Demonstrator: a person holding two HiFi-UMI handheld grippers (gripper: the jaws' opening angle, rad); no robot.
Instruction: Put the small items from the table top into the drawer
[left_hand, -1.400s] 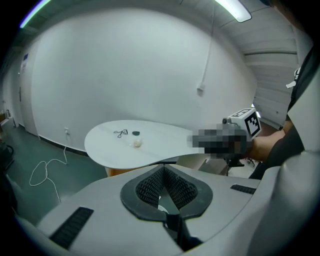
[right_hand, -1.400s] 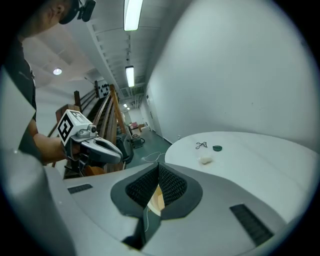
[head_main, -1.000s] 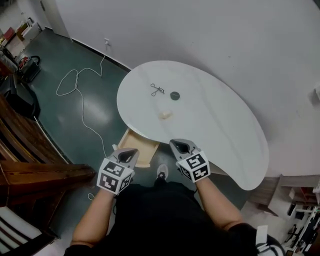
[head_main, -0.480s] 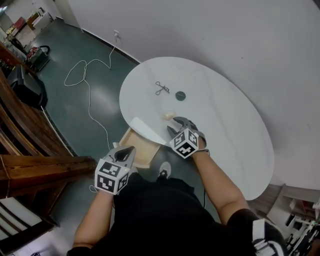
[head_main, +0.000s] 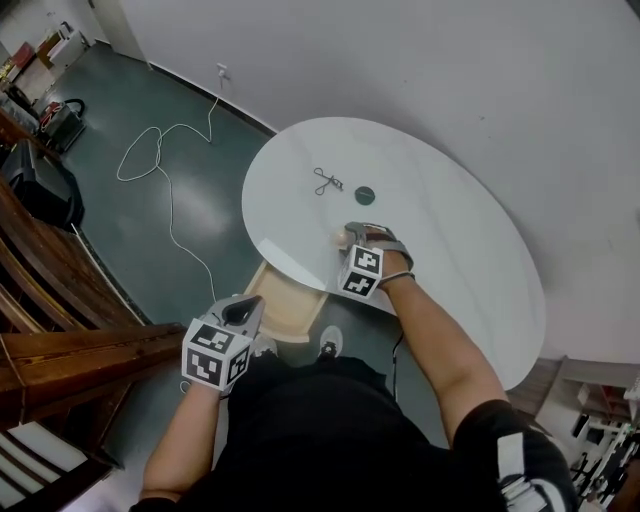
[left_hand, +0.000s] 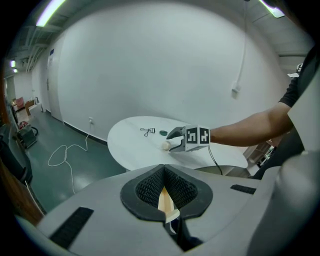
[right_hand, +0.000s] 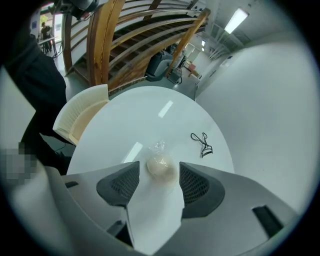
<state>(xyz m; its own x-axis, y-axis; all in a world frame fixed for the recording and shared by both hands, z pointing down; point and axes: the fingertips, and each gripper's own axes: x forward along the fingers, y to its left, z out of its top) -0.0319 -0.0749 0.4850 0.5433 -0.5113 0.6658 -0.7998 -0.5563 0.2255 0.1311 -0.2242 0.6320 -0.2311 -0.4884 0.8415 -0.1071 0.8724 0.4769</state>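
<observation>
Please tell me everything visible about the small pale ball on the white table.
The pale ball is small, round and cream-coloured, wrapped in clear crinkled film with a twisted tail. It lies on the white table, toward the person's edge. It sits between the jaws of the right tongs, which have just been opening and do not press it.

Right grey two-jaw gripper (head_main: 352, 236), arm extended: jaws just opened wide, straddling pale wrapped ball (right_hand: 160, 166). Left grey two-jaw gripper (head_main: 243, 312): jaws together.

Bare workspace: green floor (head_main: 110, 235), wooden stairs (head_main: 80, 345)
</observation>
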